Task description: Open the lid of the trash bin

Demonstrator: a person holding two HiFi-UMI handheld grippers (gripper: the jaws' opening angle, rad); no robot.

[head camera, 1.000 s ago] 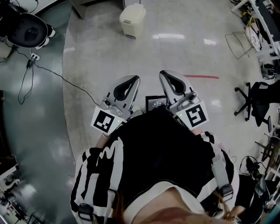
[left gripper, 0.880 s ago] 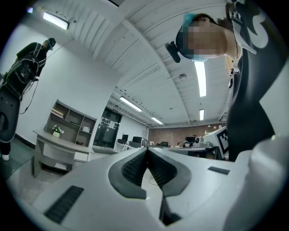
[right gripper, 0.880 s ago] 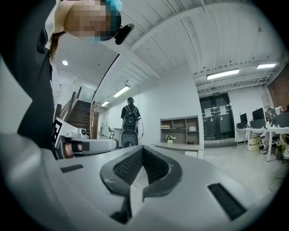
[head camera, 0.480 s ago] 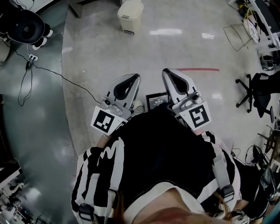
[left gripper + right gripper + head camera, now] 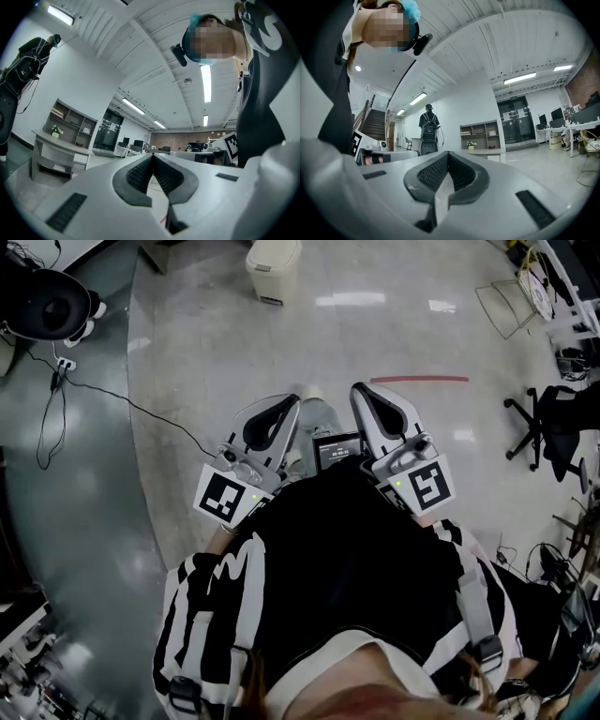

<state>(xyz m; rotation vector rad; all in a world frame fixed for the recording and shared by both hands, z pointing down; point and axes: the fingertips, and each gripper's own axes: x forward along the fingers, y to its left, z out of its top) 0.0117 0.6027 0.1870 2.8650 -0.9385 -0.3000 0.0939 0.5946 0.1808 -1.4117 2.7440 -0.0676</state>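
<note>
The cream trash bin (image 5: 273,268) stands on the pale floor at the top edge of the head view, its lid down. Both grippers are held close to the person's body, far short of the bin. My left gripper (image 5: 286,409) points towards it with its jaws shut on nothing. My right gripper (image 5: 366,397) is beside it, also shut and empty. In the left gripper view the left gripper (image 5: 153,157) shows its ribbed pads pressed together against an office background. The right gripper (image 5: 448,154) looks the same in the right gripper view. Neither gripper view shows the bin.
A small screen (image 5: 336,451) sits between the grippers, with a shoe (image 5: 314,407) just ahead of it. A red tape line (image 5: 419,380) marks the floor to the right. A black office chair (image 5: 548,442) stands far right, and a cable (image 5: 122,399) crosses the floor at left.
The bin has drifted up and slightly left in the head view. A shoe has appeared between the grippers. Both grippers stay shut and held in the same pose.
</note>
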